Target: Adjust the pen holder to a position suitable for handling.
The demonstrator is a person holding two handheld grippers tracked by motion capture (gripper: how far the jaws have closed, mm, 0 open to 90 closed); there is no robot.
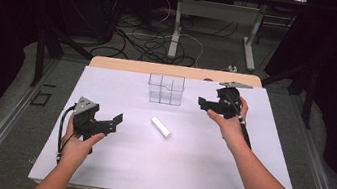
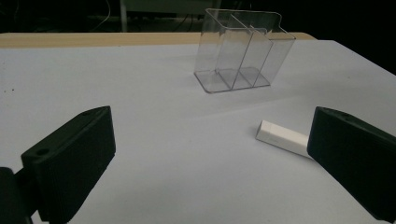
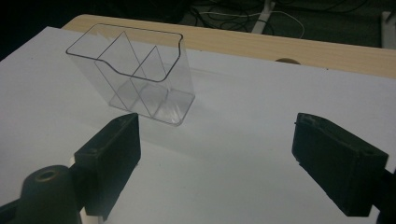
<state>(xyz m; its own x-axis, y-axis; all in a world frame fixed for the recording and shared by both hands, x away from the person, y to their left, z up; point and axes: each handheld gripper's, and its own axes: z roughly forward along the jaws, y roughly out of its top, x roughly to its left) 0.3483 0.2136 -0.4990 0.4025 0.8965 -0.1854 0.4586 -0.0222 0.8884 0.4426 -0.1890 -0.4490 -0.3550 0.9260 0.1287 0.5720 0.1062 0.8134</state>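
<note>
A white sheet (image 1: 110,166) covers a wooden table (image 1: 125,64), with dark floor and loose cables (image 1: 153,47) beyond its far edge. A clear box (image 1: 165,89) with inner dividers stands upright near the far middle of the sheet, its compartments empty. A white stick (image 1: 161,127) lies flat on the sheet nearer the person, well apart from the box, with bare sheet all around it. Its long axis runs diagonally, one end toward the far left, the other toward the near right.

The left gripper (image 1: 116,120) is held low at the near left, aimed toward the stick, jaws wide apart and empty; in the left gripper view the stick (image 2: 283,138) lies just ahead of one jaw. The right gripper (image 1: 201,102) hangs just right of the box, jaws apart with nothing between them.
</note>
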